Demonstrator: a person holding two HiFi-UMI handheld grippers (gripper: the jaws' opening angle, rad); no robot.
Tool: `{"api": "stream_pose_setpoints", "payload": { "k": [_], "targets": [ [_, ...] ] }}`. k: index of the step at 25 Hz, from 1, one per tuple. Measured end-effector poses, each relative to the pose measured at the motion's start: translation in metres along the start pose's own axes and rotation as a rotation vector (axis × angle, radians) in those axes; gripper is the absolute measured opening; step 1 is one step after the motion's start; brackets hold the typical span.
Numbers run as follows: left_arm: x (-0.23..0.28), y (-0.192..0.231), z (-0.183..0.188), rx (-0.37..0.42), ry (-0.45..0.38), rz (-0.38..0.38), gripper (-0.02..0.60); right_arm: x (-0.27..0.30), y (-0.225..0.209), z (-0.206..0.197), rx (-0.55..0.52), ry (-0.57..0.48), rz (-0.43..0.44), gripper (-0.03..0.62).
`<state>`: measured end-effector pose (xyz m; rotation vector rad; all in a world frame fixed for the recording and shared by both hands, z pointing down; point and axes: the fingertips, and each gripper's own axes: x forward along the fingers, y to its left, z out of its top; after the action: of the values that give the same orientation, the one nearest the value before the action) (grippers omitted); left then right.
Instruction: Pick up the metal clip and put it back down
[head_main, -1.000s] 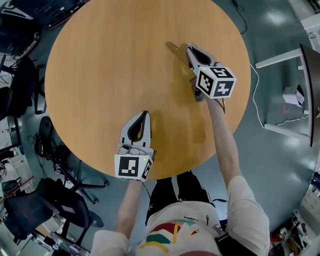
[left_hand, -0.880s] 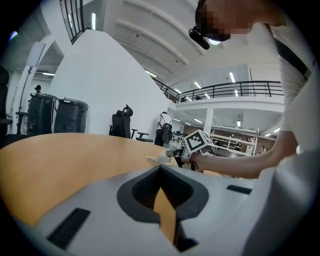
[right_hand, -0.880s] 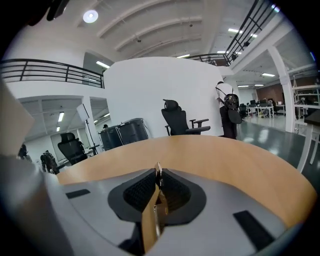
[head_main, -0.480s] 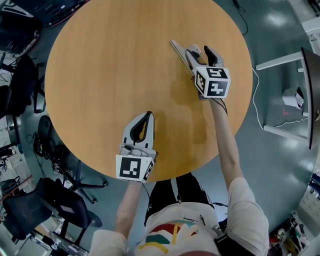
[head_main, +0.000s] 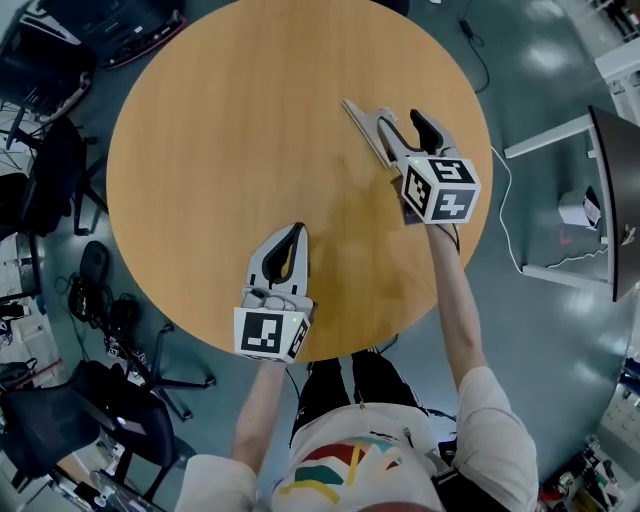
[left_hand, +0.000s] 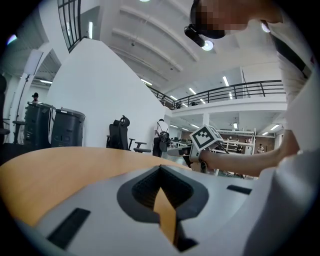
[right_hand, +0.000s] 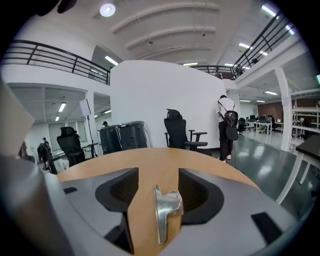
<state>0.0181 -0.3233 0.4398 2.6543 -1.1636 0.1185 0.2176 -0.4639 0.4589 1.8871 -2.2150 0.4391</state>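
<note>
Metal clip (right_hand: 167, 212) lies loose on the round wooden desk (head_main: 210, 130), seen end-on in the gap of the right gripper (head_main: 402, 122), whose jaws have just been opening and stand wide apart, with no pad pressing on it. In the right gripper view it sits a little toward the right-hand jaw, and whether it brushes that side cannot be told. From the head view it shows as a slim pale strip on the far right part of the desk, just beside the gripper's left finger and well in from the rim. The wide spread reads as a deliberate let-go: with the jaws this far apart the clip bears on the wood alone, and the put-down half of the task looks done. The gripper is lined up along the clip's length, which should let it draw away without sweeping the clip sideways, though so light a piece could catch on a pad and skid. The left gripper (head_main: 290, 236) has its jaws closed tip to tip on nothing, near the desk's near edge and well apart from the clip, apparently parked because this is a one-handed job
</note>
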Motion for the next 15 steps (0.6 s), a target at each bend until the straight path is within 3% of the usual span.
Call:
{"api": "stream_pose_setpoints", "payload": {
  "k": [1,2,4,5,11,15],
  "targets": [
    [-0.003,0.0,0.009,0.007,-0.014,0.0,0.041,-0.011,0.006,0.011,0.007,-0.012,-0.003,0.258],
    [-0.008,-0.001,0.019,0.014,-0.028,0.0,0.041,-0.023,0.013,0.022,0.004,-0.03,-0.013,0.205],
    [-0.02,-0.008,0.039,0.024,-0.055,0.002,0.041,-0.052,0.027,0.043,-0.028,-0.07,-0.028,0.031],
    [-0.028,-0.014,0.05,0.027,-0.07,0.005,0.041,-0.069,0.036,0.053,-0.05,-0.085,-0.028,0.014],
    [-0.077,-0.056,0.12,0.082,-0.184,0.012,0.041,-0.179,0.085,0.118,-0.091,-0.213,-0.023,0.014],
    [-0.103,-0.089,0.143,0.072,-0.225,0.028,0.041,-0.251,0.104,0.145,-0.062,-0.297,-0.011,0.014]
  ]
}}
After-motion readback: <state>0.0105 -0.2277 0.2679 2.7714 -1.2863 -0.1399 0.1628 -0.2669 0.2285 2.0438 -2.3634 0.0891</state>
